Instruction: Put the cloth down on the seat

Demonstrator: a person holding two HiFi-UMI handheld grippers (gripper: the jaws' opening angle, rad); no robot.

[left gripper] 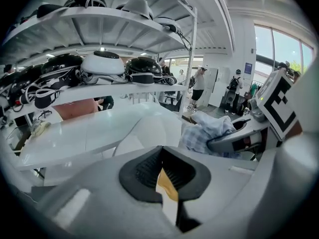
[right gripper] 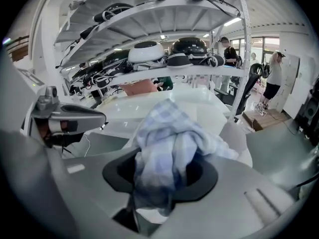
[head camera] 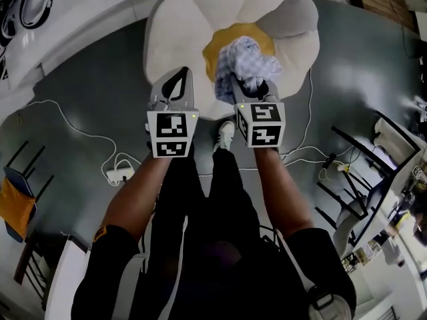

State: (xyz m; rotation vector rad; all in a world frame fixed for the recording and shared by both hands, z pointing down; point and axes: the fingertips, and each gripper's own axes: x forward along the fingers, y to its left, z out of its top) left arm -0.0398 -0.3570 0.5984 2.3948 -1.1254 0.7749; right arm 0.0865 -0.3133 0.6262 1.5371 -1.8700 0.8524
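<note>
holding the checked cloth (head camera: 243, 62) bunched tight between the jaws of my right gripper (head camera: 252, 85), i have it over the yellow centre (head camera: 219, 44) of the flower-shaped seat (head camera: 180, 25), though i cannot tell whether its lower folds touch the cushion. my left gripper (head camera: 178, 77) is just beside it over the seat's near white edge, jaws closed tip to tip with nothing between them.
</note>
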